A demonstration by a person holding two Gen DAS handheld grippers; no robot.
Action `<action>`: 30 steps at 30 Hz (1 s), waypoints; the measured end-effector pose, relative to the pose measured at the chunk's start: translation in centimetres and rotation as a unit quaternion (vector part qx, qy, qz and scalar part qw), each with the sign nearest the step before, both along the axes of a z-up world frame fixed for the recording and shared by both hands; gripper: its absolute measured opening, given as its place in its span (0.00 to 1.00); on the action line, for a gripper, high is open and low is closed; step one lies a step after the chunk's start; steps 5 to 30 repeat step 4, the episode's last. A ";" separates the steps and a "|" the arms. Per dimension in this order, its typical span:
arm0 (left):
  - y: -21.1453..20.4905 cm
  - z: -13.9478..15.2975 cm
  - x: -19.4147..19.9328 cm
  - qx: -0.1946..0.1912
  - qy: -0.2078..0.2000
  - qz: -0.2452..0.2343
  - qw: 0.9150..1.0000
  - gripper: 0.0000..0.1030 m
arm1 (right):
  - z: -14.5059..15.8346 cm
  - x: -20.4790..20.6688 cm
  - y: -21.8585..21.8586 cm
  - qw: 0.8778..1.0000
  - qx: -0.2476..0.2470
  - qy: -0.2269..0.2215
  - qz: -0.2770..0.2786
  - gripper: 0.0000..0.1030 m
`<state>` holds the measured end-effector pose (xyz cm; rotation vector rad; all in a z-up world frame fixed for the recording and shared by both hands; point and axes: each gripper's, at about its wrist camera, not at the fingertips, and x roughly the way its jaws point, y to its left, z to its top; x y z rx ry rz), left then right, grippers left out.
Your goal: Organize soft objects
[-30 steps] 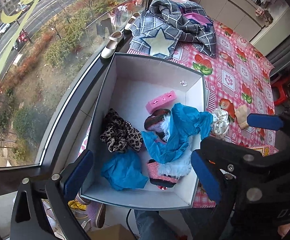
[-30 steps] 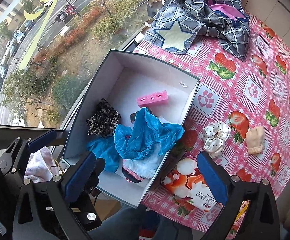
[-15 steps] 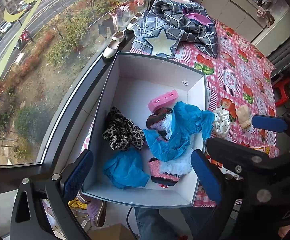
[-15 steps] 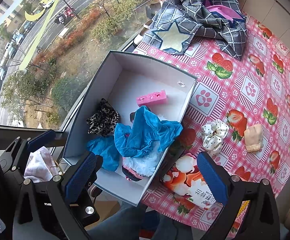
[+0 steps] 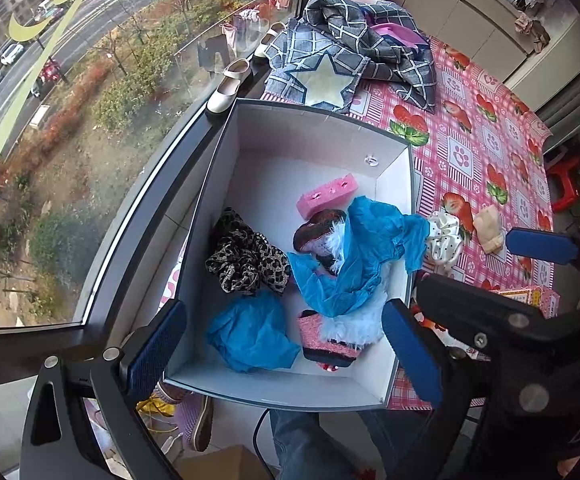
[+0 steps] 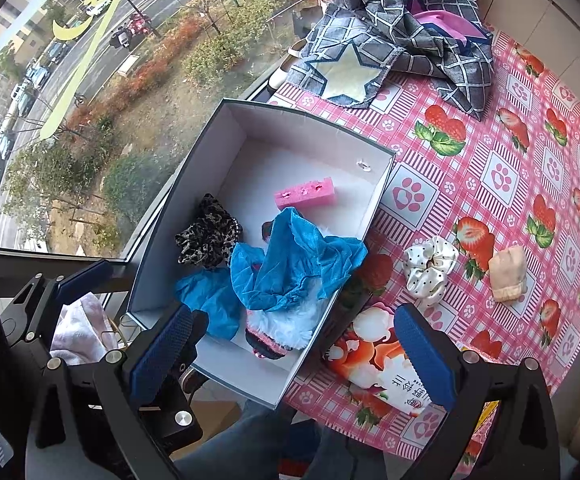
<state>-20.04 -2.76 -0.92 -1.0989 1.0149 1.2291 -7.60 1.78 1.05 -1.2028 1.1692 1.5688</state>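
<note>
A white open box (image 6: 374,200) at the pink strawberry tablecloth's (image 6: 502,168) window edge holds crumpled blue cloths (image 6: 294,264), a leopard scrunchie (image 6: 205,236) and a pink sponge (image 6: 306,198), a white dotted scrunchie (image 6: 430,270) lies just outside, and both left gripper (image 5: 285,344) and right gripper (image 6: 290,354) hover spread wide and empty

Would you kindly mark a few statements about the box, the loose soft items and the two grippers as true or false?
1. The pink sponge lies inside the white box. True.
2. The polka-dot scrunchie is in the box. False: it lies on the tablecloth outside it.
3. The right gripper holds the blue cloth. False: it is open and empty.
4. The left gripper is open. True.
5. The leopard-print scrunchie is in the box. True.
</note>
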 end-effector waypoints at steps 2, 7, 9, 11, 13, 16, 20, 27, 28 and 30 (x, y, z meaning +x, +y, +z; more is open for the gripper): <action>-0.1 0.0 -0.1 0.006 -0.005 -0.001 1.000 0.96 | 0.0 0.0 0.0 1.000 0.000 0.000 -0.001 0.99; -0.2 0.3 -0.3 0.017 -0.023 -0.005 1.000 0.96 | 0.1 0.0 0.0 1.000 0.001 0.000 -0.002 0.99; -0.2 0.3 -0.3 0.017 -0.023 -0.005 1.000 0.96 | 0.1 0.0 0.0 1.000 0.001 0.000 -0.002 0.99; -0.2 0.3 -0.3 0.017 -0.023 -0.005 1.000 0.96 | 0.1 0.0 0.0 1.000 0.001 0.000 -0.002 0.99; -0.2 0.3 -0.3 0.017 -0.023 -0.005 1.000 0.96 | 0.1 0.0 0.0 1.000 0.001 0.000 -0.002 0.99; -0.2 0.3 -0.3 0.017 -0.023 -0.005 1.000 0.96 | 0.1 0.0 0.0 1.000 0.001 0.000 -0.002 0.99; -0.2 0.3 -0.3 0.017 -0.023 -0.005 1.000 0.96 | 0.1 0.0 0.0 1.000 0.001 0.000 -0.002 0.99; -0.2 0.3 -0.3 0.017 -0.023 -0.005 1.000 0.96 | 0.1 0.0 0.0 1.000 0.001 0.000 -0.002 0.99; -0.2 0.3 -0.3 0.017 -0.023 -0.005 1.000 0.96 | 0.1 0.0 0.0 1.000 0.001 0.000 -0.002 0.99; -0.2 0.3 -0.3 0.017 -0.023 -0.005 1.000 0.96 | 0.1 0.0 0.0 1.000 0.001 0.000 -0.002 0.99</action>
